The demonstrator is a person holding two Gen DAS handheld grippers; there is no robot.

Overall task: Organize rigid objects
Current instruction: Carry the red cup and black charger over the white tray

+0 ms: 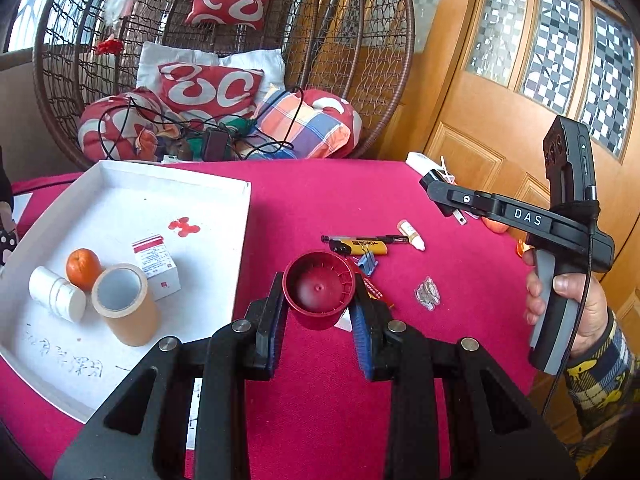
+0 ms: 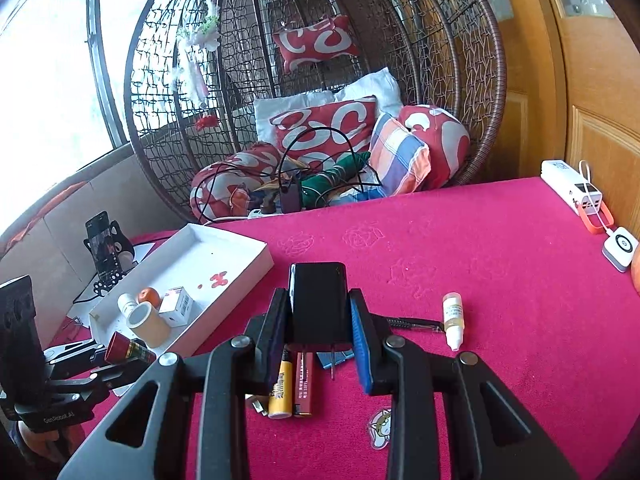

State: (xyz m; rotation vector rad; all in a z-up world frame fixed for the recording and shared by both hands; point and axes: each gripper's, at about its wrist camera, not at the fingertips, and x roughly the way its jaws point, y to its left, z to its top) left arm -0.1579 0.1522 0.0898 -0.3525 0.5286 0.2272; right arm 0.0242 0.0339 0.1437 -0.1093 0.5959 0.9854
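Observation:
In the left wrist view my left gripper (image 1: 320, 286) is shut on a dark red plastic cap (image 1: 316, 314), its hollow side facing the camera, lifted above the pink tablecloth. My right gripper (image 2: 319, 298) is shut on a black plug charger (image 2: 316, 276), prongs pointing down, above a yellow lighter (image 2: 280, 396), a red lighter (image 2: 304, 388) and a blue clip (image 2: 334, 356). A white tray (image 1: 224, 200) at the left holds an orange (image 1: 83, 268), a white bottle (image 1: 56, 294), a tape roll (image 1: 124, 304) and a small box (image 1: 156, 266).
A dropper bottle (image 2: 452, 320), a black pen (image 2: 416, 324) and a sticker (image 2: 380, 428) lie loose on the cloth. A white power bank (image 2: 570, 186) sits at the far right edge. A phone on a stand (image 2: 102, 248) is beyond the tray. A wicker egg chair with cushions (image 2: 320, 128) stands behind the table.

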